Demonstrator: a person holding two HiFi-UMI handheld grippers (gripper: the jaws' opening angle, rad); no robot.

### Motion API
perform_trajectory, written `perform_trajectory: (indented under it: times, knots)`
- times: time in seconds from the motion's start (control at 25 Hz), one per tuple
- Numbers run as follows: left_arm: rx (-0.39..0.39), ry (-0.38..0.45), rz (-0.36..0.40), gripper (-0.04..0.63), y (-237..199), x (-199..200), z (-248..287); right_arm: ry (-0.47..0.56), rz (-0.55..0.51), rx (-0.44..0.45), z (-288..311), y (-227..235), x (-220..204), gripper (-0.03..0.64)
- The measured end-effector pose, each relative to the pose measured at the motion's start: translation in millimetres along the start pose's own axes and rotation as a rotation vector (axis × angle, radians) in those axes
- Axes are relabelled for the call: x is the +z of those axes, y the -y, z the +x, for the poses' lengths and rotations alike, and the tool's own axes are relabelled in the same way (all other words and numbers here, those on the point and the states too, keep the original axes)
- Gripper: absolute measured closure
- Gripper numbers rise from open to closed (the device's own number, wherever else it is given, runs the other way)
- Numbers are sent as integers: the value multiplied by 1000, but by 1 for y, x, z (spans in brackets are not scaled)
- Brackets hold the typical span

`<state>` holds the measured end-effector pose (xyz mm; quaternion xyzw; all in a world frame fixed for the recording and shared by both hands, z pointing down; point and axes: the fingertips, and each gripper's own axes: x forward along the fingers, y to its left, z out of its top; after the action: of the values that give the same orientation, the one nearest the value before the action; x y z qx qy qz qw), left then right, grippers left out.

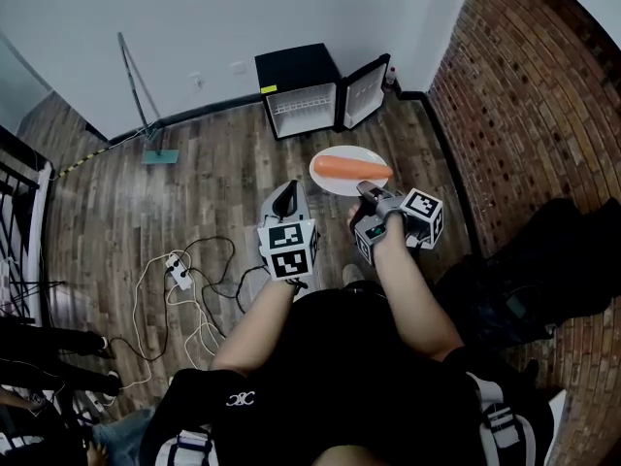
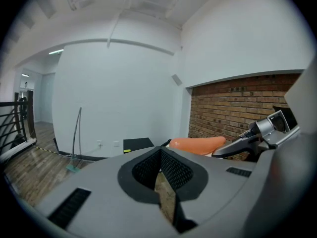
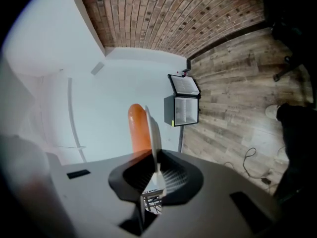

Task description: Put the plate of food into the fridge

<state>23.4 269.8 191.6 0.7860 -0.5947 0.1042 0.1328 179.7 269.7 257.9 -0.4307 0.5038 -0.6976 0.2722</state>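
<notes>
Standing on wood floor [image 1: 194,212] by a brick wall [image 1: 524,95], open fridge [image 1: 303,93] ahead. My right gripper [image 1: 368,191] pinches the plate [image 1: 328,182] rim, orange food [image 1: 351,167] atop; left gripper [image 1: 288,192] closed, empty, just beside.

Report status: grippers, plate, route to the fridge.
Right gripper shut on plate rim, orange food on top. Left gripper shut, empty. Fridge ahead on floor, door open. Nothing between; power strip off left.
</notes>
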Motion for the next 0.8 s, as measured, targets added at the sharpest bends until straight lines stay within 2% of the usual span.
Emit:
perform_trajectory:
  times: [0.44, 0.64, 0.8]
  knots:
    - [4, 6, -22, 598, 52, 36, 99, -31, -37, 6, 40, -42, 104, 580]
    - [17, -1, -54, 598, 73, 42, 138, -70, -51, -1, 52, -47, 140, 580]
    - [20, -27, -45, 598, 91, 39, 160, -81, -28, -5, 58, -40, 167, 580]
